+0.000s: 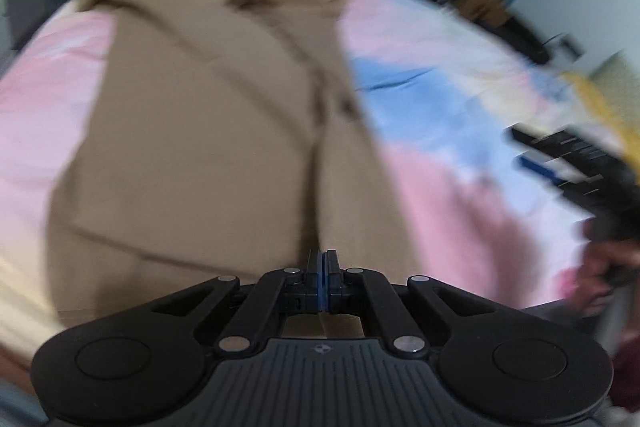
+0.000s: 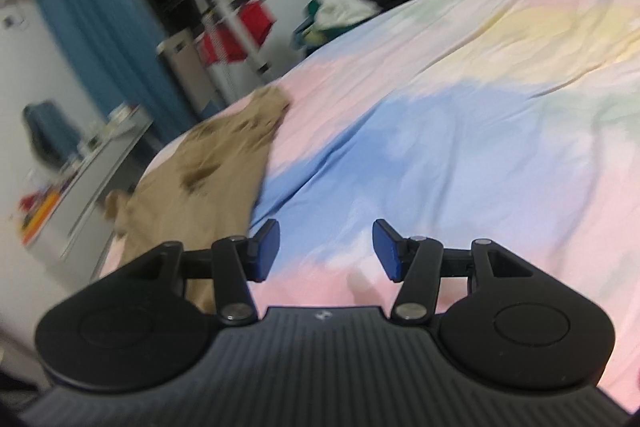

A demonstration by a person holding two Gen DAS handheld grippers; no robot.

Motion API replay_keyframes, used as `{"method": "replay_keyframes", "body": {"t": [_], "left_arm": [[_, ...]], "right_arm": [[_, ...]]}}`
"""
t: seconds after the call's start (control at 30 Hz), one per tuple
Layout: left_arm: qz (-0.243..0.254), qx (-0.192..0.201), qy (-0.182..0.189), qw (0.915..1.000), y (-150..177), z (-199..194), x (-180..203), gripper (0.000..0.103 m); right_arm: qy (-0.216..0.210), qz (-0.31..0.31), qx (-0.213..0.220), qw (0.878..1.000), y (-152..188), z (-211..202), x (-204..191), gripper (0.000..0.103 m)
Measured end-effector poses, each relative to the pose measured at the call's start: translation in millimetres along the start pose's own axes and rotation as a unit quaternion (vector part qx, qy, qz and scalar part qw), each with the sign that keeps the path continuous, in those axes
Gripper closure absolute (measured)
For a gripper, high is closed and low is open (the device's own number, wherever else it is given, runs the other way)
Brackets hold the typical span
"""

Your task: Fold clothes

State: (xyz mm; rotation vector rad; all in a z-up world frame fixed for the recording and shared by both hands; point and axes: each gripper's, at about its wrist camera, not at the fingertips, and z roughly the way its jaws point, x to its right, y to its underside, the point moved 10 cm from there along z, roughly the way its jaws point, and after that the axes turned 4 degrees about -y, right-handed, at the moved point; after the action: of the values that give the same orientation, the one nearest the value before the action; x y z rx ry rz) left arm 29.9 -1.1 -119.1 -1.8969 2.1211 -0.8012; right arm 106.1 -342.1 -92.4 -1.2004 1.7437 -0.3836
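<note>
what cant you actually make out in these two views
- Left wrist view: the left gripper is shut over the tan garment, but its own fingers hide the pinched spot.
- Same view: motion blur smears the garment's far end; its type is unclear.
- Right wrist view: the open right gripper frame hides the garment's near edge.

One tan garment (image 1: 208,131), one pastel bedsheet (image 2: 460,131), two claws.

**Blurred, hidden and cut-off parts in 2 wrist views**

Motion blur softens the tan trousers (image 1: 208,131), so seams and pockets are indistinct. The left gripper (image 1: 323,259) covers their near edge; whether fabric sits between its pressed-together fingers cannot be told. The right gripper (image 1: 576,163) and the hand (image 1: 604,275) are smeared and cut by the right edge. The clothes pile (image 2: 340,7) beyond the bed is unreadable.
</note>
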Motion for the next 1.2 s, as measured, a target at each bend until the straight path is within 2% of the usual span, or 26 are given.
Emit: {"method": "replay_keyframes", "body": {"t": [0.13, 0.27, 0.33, 0.37, 0.53, 0.67, 0.73, 0.8, 0.9, 1.03, 1.1, 1.2], "left_arm": [[-0.025, -0.014, -0.015, 0.9995, -0.3, 8.4, -23.2, 0.102], [-0.04, -0.002, 0.01, 0.9992, -2.1, -0.2, -30.6, 0.1], [-0.045, 0.006, 0.025, 0.9987, -2.0, -5.5, -33.1, 0.094], [-0.047, 0.013, 0.034, 0.9982, -2.5, -7.8, -33.6, 0.088], [-0.062, 0.055, 0.082, 0.9932, -8.5, -18.3, -33.5, 0.076], [-0.098, 0.08, 0.123, 0.9844, -15.6, -27.9, -40.8, 0.062], [-0.12, 0.085, 0.137, 0.9796, -17.8, -31.1, -48.1, 0.062], [-0.138, 0.087, 0.146, 0.9757, -19.3, -33.4, -54.9, 0.061], [-0.157, 0.09, 0.151, 0.9719, -20.6, -35.9, -62.8, 0.05], [-0.166, 0.096, 0.152, 0.9696, -21.5, -39.6, -68.1, 0.04], [-0.165, 0.1, 0.147, 0.9701, -23.1, -40.6, -69.7, 0.037], [-0.15, 0.111, 0.123, 0.9748, -26.4, -43.6, -69.9, 0.029]], "right_arm": [[-0.039, -0.026, -0.08, 0.996, 32.6, 18.9, -27.6, 0.048], [-0.078, -0.051, -0.16, 0.983, 65.1, 34.7, -54.2, 0.048], [-0.096, -0.064, -0.199, 0.973, 81.1, 41.4, -67.0, 0.048], [-0.092, -0.073, -0.209, 0.971, 86.0, 42.5, -69.0, 0.049], [-0.068, -0.115, -0.257, 0.957, 109.9, 47.4, -78.8, 0.049], [-0.048, -0.148, -0.294, 0.943, 128.2, 50.6, -86.2, 0.049], [-0.046, -0.167, -0.308, 0.936, 136.4, 48.6, -92.3, 0.059], [-0.05, -0.186, -0.318, 0.928, 143.8, 43.4, -100.6, 0.095], [-0.049, -0.208, -0.325, 0.921, 146.3, 34.6, -107.5, 0.099], [-0.048, -0.219, -0.32, 0.921, 127.2, 11.0, -104.9, 0.099], [-0.049, -0.219, -0.318, 0.921, 120.6, 1.5, -102.2, 0.099], [-0.036, -0.243, -0.326, 0.913, 126.9, 4.5, -100.6, 0.099]]}}
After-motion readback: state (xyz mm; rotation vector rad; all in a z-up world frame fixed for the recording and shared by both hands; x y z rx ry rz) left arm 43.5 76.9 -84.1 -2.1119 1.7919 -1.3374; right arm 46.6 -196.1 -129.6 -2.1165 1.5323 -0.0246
